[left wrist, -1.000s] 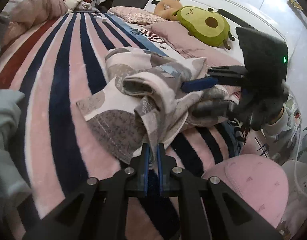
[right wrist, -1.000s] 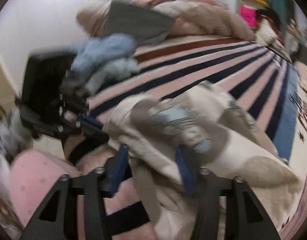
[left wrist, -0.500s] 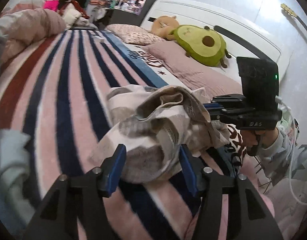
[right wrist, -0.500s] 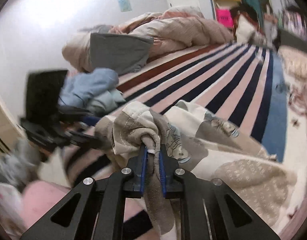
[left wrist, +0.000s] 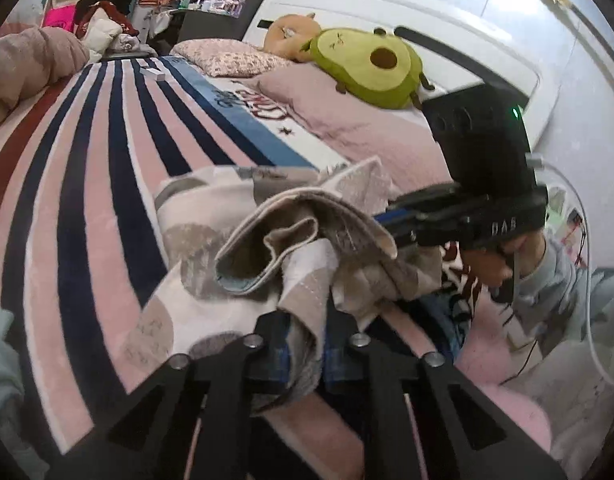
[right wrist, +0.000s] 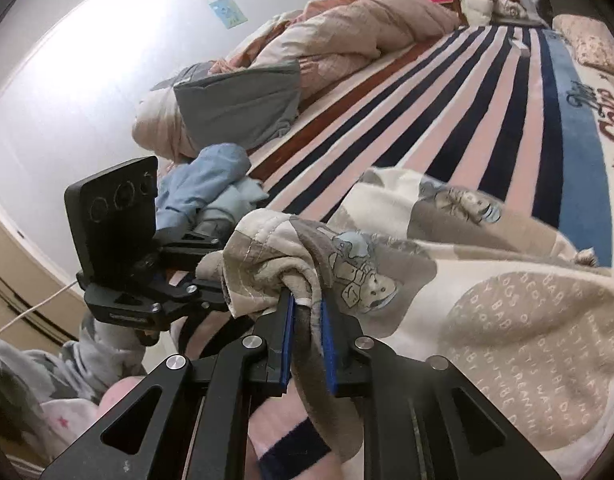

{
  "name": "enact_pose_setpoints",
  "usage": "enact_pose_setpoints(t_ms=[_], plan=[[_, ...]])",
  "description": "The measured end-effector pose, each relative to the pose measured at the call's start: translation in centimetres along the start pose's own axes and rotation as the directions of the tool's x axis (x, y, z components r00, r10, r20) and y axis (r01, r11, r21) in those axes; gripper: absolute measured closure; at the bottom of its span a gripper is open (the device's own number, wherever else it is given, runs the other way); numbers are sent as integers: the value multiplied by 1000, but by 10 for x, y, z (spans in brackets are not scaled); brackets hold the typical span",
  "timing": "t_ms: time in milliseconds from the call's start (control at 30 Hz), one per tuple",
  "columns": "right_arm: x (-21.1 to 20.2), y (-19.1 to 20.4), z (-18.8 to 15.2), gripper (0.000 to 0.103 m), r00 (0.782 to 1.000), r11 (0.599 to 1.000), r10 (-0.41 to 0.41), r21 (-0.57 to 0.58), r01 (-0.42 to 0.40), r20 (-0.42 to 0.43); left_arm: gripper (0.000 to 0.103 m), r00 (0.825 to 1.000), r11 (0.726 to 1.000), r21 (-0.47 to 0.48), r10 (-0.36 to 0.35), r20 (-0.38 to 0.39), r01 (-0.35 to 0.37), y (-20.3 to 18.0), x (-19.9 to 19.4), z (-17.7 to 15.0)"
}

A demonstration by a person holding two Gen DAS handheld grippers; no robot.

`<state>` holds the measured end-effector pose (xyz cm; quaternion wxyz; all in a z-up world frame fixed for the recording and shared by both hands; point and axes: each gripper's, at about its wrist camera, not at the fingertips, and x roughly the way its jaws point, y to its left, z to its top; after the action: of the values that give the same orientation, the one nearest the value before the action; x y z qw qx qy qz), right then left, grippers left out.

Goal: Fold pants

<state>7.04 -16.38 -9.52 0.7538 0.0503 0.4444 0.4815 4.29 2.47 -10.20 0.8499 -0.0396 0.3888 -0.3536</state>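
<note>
The pants (left wrist: 235, 240) are beige and cream patterned fabric, bunched on the striped blanket (left wrist: 87, 184) near the bed's front edge. My left gripper (left wrist: 305, 344) is shut on a fold of the pants at the bottom of the left wrist view. My right gripper (right wrist: 307, 332) is shut on another bunched edge of the pants (right wrist: 487, 280). Each gripper shows in the other's view: the right one (left wrist: 391, 220) at the pants' right side, the left one (right wrist: 211, 280) at their left side. Both hold the waist area slightly lifted.
An avocado plush (left wrist: 367, 68) and pink pillows (left wrist: 347, 120) lie at the headboard. A rolled pink duvet (right wrist: 347, 24), a grey pillow (right wrist: 243, 104) and light blue clothes (right wrist: 211, 184) lie along the bed's far side. A pink stool (left wrist: 515, 416) stands beside the bed.
My left gripper, open around the pants half a second ago, has shut on a fold. My right gripper stays shut on its fold. The pants have bunched up between the two grippers.
</note>
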Motion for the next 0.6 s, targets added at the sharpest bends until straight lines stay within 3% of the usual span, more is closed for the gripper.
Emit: enact_pose_setpoints(t_ms=[167,367,600], plan=[[12,-3,-2,96,999,998,40,43,-39,-18,97,999,999,24,37,-38,-36,-6,-7,-18],[16,-1,0,100,1000,999,-10,51,9,9,97,993,997,12,76,-88,-75,-6,-10,-38],[13,-2,7,101,997,991,33,124,-41,67,97,989,996,0,88,-121,-88,-4,-17,-63]])
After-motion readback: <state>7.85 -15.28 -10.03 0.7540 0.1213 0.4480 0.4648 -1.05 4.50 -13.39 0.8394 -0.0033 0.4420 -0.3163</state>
